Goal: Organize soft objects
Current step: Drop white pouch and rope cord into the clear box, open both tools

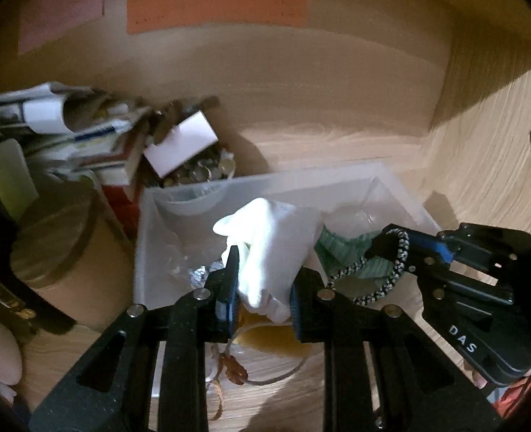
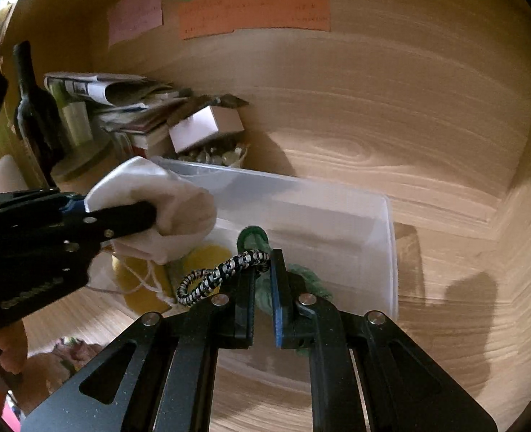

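Clear bin [image 1: 146,252] on the desk [image 2: 427,194], collecting soft items. Left gripper [image 1: 263,280]: jaws clenched on white cloth [image 1: 272,244], held above the bin for dropping in. Right gripper [image 2: 263,280]: jaws clamping speckled cord [image 2: 222,275], over green cloth [image 2: 312,280] inside the bin.
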A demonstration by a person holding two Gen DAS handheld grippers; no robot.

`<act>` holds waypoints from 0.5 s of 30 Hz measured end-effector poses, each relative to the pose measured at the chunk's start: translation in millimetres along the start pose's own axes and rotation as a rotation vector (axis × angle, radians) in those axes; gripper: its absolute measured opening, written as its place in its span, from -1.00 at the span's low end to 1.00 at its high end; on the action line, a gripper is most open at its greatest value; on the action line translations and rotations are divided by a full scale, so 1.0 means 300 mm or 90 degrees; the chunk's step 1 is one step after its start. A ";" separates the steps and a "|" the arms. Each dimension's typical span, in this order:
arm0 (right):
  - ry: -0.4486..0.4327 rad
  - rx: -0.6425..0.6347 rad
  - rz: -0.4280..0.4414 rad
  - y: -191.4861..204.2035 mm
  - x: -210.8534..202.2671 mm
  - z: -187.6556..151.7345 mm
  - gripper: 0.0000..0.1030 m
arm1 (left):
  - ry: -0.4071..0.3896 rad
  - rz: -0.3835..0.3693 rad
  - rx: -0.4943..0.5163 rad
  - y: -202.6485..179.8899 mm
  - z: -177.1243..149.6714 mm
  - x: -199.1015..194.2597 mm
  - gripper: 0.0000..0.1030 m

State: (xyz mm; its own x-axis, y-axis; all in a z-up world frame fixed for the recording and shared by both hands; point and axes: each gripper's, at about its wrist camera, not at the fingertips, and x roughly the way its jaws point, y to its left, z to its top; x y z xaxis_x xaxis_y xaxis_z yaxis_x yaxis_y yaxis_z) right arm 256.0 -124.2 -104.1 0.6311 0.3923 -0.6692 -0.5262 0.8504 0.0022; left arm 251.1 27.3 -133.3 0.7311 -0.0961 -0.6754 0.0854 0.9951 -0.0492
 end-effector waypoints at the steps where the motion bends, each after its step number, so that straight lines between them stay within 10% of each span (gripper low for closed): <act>1: 0.003 -0.005 -0.002 -0.001 0.001 -0.003 -0.86 | 0.004 0.000 0.001 -0.002 0.000 0.006 -0.56; 15: 0.000 -0.045 -0.024 -0.006 -0.067 -0.033 -0.21 | -0.026 -0.006 0.028 -0.037 0.004 -0.085 0.07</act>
State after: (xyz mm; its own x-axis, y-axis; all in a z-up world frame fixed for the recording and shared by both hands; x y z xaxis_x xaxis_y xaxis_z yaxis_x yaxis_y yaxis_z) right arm 238.8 -137.1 -98.0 0.6512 0.3607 -0.6677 -0.5408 0.8378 -0.0749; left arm 232.4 18.6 -114.5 0.7567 -0.1078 -0.6448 0.1214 0.9923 -0.0234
